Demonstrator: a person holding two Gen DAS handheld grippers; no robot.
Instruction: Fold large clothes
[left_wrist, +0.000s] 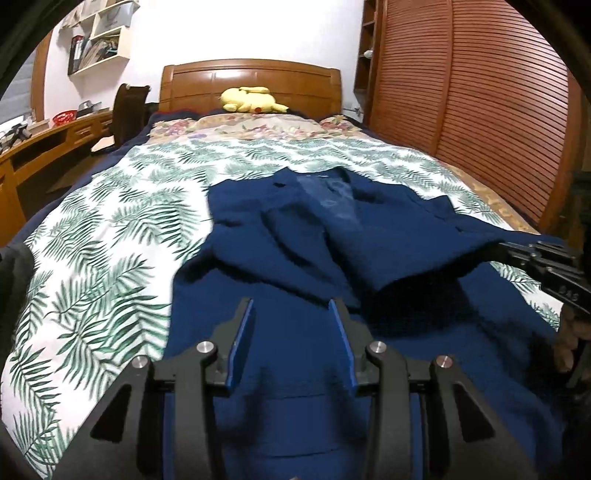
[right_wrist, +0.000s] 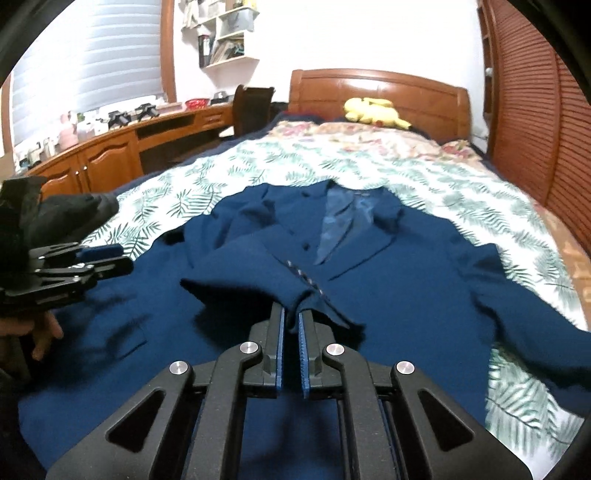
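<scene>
On a bed (right_wrist: 424, 166) with a palm-leaf cover, in a bedroom with a wooden headboard (right_wrist: 376, 86), lies a dark blue jacket (right_wrist: 388, 266). The right claw (right_wrist: 291, 317) is pressed together on the jacket's sleeve cuff (right_wrist: 314, 295), lifted over the jacket's front. The left claw (left_wrist: 291, 314) stands spread above the lower part of the jacket, with nothing between its fingers. The jacket's near hem is cut off behind the claws, and the lining's pattern is hard to make out.
</scene>
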